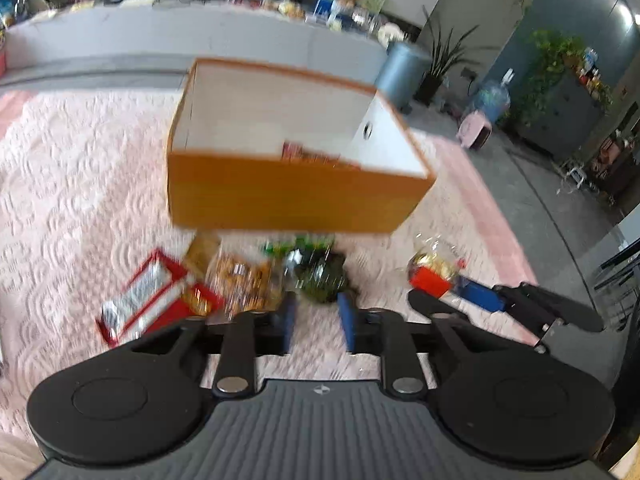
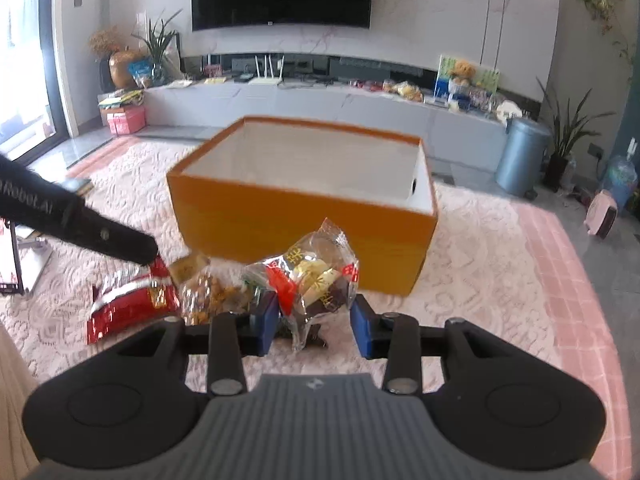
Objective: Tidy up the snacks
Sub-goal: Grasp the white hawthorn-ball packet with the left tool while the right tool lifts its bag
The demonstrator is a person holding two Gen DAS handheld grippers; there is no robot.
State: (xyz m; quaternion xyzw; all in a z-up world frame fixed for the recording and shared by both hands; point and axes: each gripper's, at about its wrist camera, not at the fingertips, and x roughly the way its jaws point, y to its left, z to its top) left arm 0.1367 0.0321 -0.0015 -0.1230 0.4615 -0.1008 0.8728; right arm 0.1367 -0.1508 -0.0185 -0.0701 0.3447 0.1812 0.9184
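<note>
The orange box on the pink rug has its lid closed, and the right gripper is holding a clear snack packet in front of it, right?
Not quite. The orange box has no lid on it: the right wrist view looks straight into its open top and white inside. The rest holds: it sits on the pink rug, and the right gripper holds a clear snack packet in front of it.

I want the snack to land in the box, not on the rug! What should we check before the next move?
1. Right gripper holds the bag: ok, pinched between both pads.
2. Box open on top: ok.
3. Room in the box: ok, mostly bare inside.
4. Way from the bag to the box free: ok, the box sits straight ahead.
5. Left gripper has the green bag: cannot tell, too blurred.
</note>
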